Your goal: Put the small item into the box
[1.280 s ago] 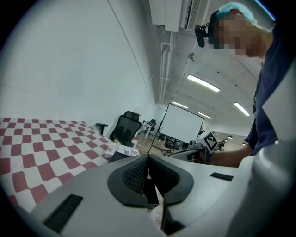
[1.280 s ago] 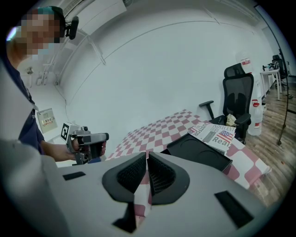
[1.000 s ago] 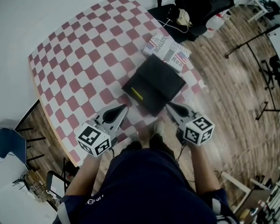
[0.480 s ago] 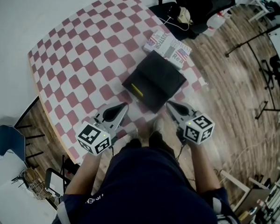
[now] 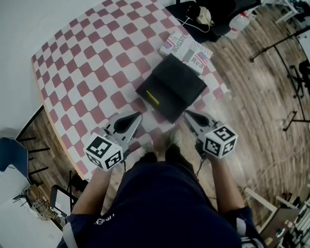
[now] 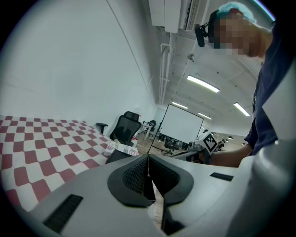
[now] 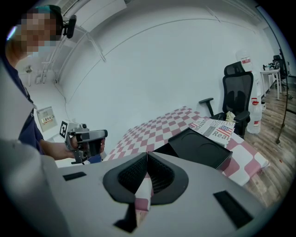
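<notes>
Cloth (image 5: 89, 62) in a red-and-white check covers the table, smooth and flat, hanging over the near edge. On it, toward the right side, sits the box (image 5: 171, 87), matte black, flat and square-cornered. The right gripper view shows shallow round recesses pressed into its top face. The small item (image 5: 152, 97), a thin yellow-green strip, lies at the box's left part. Whether it rests on the surface or down in a hollow cannot be told. A folded newspaper (image 5: 186, 47) with a flag print touches the box's far side.

The left gripper (image 5: 139, 115) hovers at the table's near edge, just beside the box. Its ribbed black pads are pressed together with nothing between them. The right gripper (image 5: 186, 114) hangs close to the box's near corner, likewise clenched and empty. Both have pale grey plastic shells.
</notes>
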Demonstrator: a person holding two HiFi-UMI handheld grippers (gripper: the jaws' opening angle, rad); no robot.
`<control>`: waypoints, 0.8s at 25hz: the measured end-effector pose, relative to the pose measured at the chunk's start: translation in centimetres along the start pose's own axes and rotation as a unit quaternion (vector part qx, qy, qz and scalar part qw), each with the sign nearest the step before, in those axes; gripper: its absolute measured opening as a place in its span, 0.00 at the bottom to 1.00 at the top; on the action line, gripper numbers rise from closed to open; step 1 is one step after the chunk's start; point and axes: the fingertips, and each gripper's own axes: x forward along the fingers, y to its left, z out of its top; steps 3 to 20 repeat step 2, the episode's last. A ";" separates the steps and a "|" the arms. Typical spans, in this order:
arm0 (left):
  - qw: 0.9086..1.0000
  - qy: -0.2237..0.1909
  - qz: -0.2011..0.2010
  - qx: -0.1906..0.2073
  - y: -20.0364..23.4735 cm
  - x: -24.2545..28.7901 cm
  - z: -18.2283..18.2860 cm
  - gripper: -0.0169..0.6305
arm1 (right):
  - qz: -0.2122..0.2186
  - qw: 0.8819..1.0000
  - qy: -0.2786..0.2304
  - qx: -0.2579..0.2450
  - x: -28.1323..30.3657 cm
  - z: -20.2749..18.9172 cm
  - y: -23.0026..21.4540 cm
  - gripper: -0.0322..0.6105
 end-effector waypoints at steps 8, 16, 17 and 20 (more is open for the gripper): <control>1.000 0.001 0.000 -0.001 0.0 -0.1 -0.1 0.08 | 0.000 1.000 0.002 0.000 0.0 -0.1 0.1 0.08; 1.000 0.001 0.000 -0.001 0.0 -0.1 -0.1 0.08 | 0.000 1.000 0.002 0.000 0.0 -0.1 0.1 0.08; 1.000 0.001 0.000 -0.001 0.0 -0.1 -0.1 0.08 | 0.000 1.000 0.002 0.000 0.0 -0.1 0.1 0.08; 1.000 0.001 0.000 -0.001 0.0 -0.1 -0.1 0.08 | 0.000 1.000 0.002 0.000 0.0 -0.1 0.1 0.08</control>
